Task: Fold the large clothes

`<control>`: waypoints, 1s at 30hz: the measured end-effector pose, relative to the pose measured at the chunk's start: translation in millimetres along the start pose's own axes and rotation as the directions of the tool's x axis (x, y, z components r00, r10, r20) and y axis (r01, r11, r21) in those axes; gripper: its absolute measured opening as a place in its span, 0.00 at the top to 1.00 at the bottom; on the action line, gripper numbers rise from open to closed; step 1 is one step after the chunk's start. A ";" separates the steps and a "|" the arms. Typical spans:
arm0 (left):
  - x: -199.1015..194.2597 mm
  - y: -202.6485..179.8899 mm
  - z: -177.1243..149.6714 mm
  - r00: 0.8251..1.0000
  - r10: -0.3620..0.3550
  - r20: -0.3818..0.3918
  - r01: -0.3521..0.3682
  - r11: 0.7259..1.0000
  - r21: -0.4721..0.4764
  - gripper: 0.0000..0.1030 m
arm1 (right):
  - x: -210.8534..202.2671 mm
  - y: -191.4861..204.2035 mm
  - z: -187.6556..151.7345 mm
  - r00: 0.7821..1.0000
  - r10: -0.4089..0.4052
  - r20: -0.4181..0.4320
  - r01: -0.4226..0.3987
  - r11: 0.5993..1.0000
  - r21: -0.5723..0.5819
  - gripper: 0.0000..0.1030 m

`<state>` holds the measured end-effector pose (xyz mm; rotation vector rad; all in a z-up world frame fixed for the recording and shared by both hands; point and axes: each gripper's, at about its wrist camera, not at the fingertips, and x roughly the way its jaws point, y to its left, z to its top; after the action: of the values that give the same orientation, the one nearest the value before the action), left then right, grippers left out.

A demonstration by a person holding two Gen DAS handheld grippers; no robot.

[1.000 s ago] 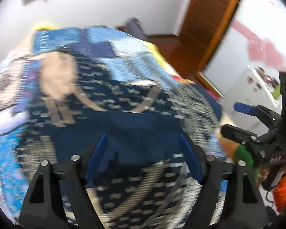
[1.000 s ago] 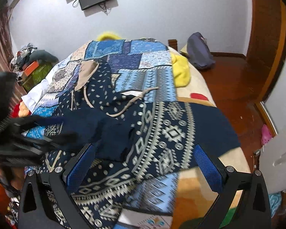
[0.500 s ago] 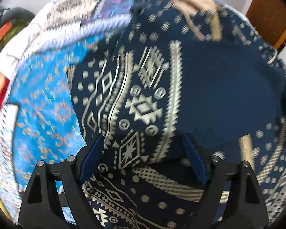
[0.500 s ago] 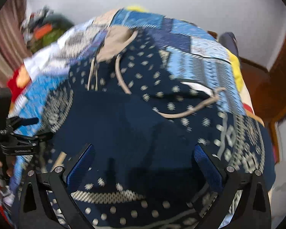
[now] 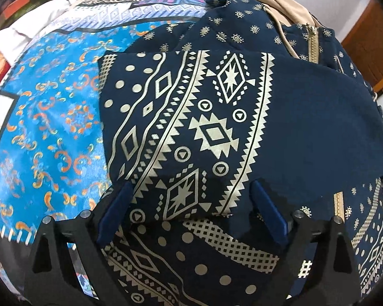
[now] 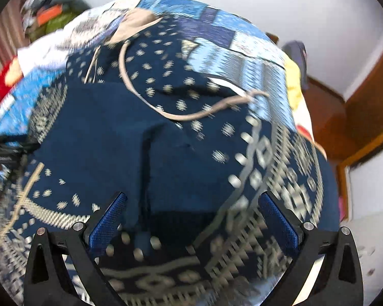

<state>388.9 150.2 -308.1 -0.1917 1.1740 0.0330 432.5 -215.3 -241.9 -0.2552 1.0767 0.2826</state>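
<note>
1. While the hoodie [image 5: 306,127] lies spread on the bed [image 5: 51,127], the left gripper [image 5: 191,219] hangs wide open, holding nothing.
2. The right gripper [image 6: 191,219] is wide open and empty too.
3. Both have come closer to the cloth than before.

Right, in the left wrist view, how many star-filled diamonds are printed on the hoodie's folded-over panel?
2. One star-filled diamond lies toward the zipper; the other at the panel's near edge. Folds may hide more.
</note>
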 end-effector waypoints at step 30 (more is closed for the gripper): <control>-12.5 -186.7 46.9 0.997 -0.071 0.003 0.068 0.968 0.241 0.09 | 29.5 -250.9 -100.8 0.972 0.201 0.121 -0.223 0.628 0.746 0.10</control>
<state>450.3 -24.6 -254.5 -0.0179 1.1485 -0.1697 449.8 -481.1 -296.9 0.6479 1.1117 0.0203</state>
